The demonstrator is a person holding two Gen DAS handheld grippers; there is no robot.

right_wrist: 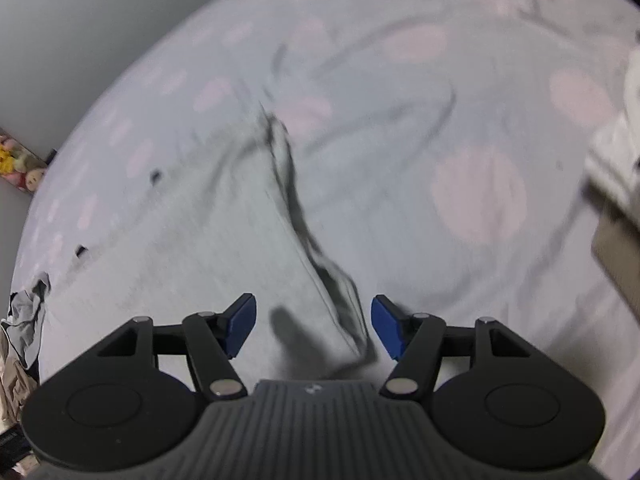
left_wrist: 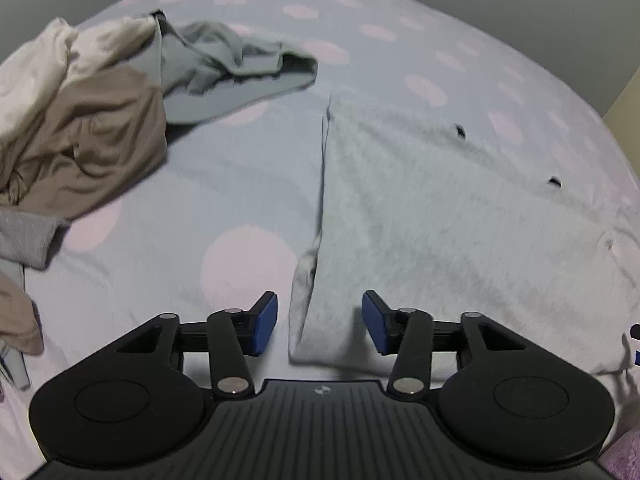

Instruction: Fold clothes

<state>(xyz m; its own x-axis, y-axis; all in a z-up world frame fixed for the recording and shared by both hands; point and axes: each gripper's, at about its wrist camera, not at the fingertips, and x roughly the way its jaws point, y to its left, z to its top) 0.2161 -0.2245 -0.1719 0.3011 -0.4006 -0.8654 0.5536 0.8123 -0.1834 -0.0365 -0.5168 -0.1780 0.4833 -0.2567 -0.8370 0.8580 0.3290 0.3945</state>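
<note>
A pale grey garment [left_wrist: 440, 216] lies spread flat on the bed, with two small dark marks on it. Its left edge runs down toward my left gripper [left_wrist: 320, 322], which stands open over the garment's near corner, blue pads on either side of the cloth. In the right wrist view the same garment [right_wrist: 192, 240] fills the left half, and its folded right edge runs down between the fingers of my right gripper [right_wrist: 314, 326], which is open just above the cloth. That view is blurred.
A heap of unfolded clothes, cream, tan [left_wrist: 80, 136] and grey-green [left_wrist: 224, 68], lies at the left on the polka-dot bedsheet [left_wrist: 240, 264]. Walls rise behind the bed. White and beige things [right_wrist: 616, 184] sit at the right edge of the right wrist view.
</note>
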